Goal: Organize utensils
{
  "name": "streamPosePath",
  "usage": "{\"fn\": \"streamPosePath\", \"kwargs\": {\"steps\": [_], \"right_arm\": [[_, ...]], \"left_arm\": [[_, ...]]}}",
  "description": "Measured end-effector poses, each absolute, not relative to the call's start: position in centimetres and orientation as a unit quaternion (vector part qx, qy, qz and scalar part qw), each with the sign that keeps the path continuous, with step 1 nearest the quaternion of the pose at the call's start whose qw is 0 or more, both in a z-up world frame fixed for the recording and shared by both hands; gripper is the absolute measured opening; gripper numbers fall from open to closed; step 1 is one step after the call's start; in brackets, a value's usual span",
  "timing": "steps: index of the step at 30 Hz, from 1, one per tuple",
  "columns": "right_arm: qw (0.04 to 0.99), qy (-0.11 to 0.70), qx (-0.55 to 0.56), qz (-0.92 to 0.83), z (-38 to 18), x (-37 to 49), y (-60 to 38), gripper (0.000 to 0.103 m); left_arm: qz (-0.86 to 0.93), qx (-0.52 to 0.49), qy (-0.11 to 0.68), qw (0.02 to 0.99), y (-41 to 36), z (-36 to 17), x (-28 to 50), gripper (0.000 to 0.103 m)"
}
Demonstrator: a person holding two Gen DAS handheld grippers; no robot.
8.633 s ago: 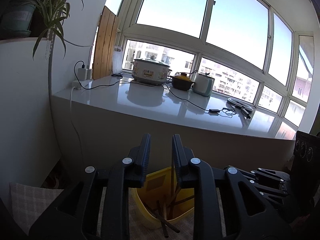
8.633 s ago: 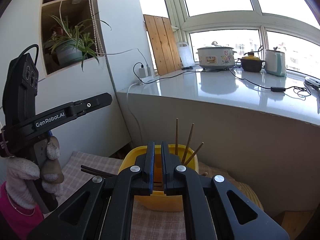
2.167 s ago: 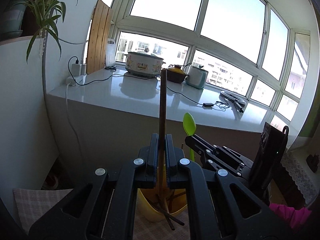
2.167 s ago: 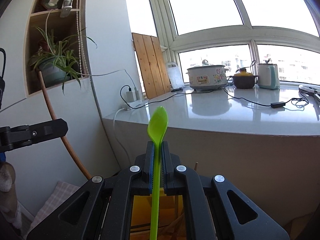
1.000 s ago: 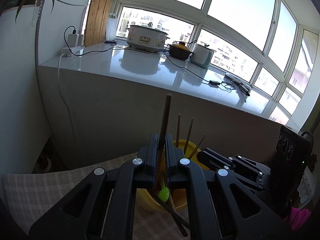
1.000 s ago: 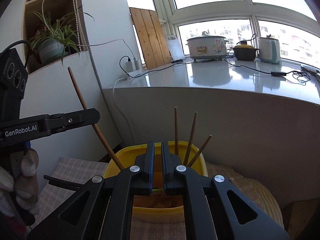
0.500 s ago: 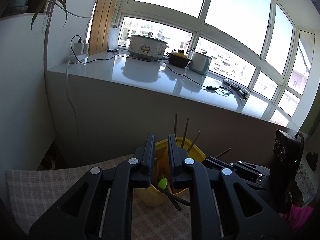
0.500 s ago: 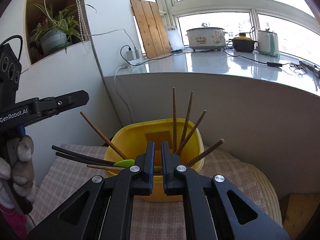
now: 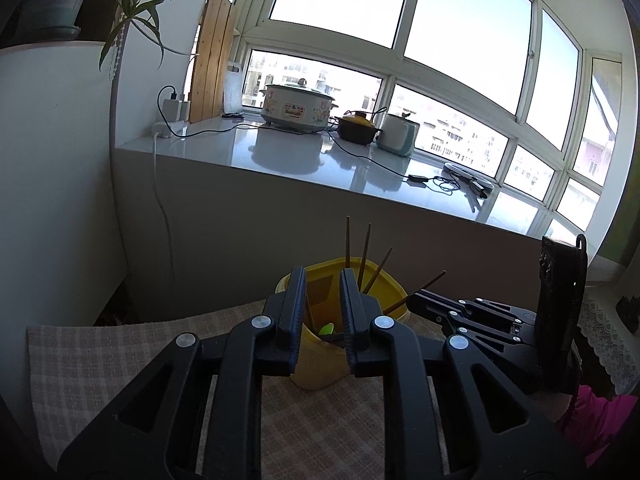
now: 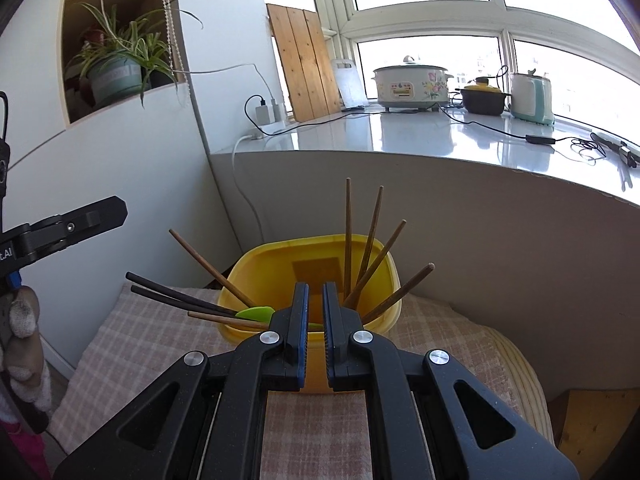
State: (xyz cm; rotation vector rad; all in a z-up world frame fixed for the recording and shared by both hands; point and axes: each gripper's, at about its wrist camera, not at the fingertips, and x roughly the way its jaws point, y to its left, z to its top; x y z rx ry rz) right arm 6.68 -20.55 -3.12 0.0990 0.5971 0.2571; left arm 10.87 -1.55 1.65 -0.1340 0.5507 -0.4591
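Several chopsticks (image 10: 347,232) and green spoon (image 10: 256,313) stand in yellow container (image 10: 276,264)

A checked beige cloth (image 10: 168,344) covers the surface across the lower part of the frame, and a yellow tub (image 10: 360,332) stands directly on it at centre. Behind, a glossy white ledge (image 10: 420,136) across the upper right carries a flowered cooker (image 10: 410,86), a dark pot (image 10: 484,102), a pale kettle (image 10: 532,100) and cables.

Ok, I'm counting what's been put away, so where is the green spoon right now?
The green spoon lies in the yellow bin, its bowl poking over the left rim beside two dark chopsticks in the right wrist view; neither gripper holds it.
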Motion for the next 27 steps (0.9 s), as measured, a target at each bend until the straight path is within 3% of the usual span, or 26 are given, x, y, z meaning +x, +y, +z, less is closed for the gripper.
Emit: {"fn": "streamPosePath", "kwargs": {"steps": [10,12,16,18,27], "right_arm": [[0.945,0.302,0.035,0.118,-4.1,5.3,-20.3,0.005],[0.945,0.304,0.031,0.116,-4.2,4.9,-20.2,0.006],[0.947,0.301,0.028,0.11,-4.3,4.2,-20.1,0.012],[0.948,0.298,0.03,0.105,-4.1,3.9,-20.1,0.02],[0.956,0.284,0.032,0.071,-4.0,2.2,-20.9,0.043]], "left_arm": [[-0.196,-0.069,0.281,0.937,-0.4,-1.6,7.6,0.027],[-0.19,-0.076,0.277,0.939,-0.2,-1.9,6.9,0.039],[-0.177,-0.078,0.262,0.945,-0.1,-2.2,5.3,0.053],[-0.165,-0.073,0.249,0.952,-0.2,-2.1,4.4,0.072],[-0.13,-0.046,0.22,0.966,-0.9,-1.7,2.0,0.103]]}}
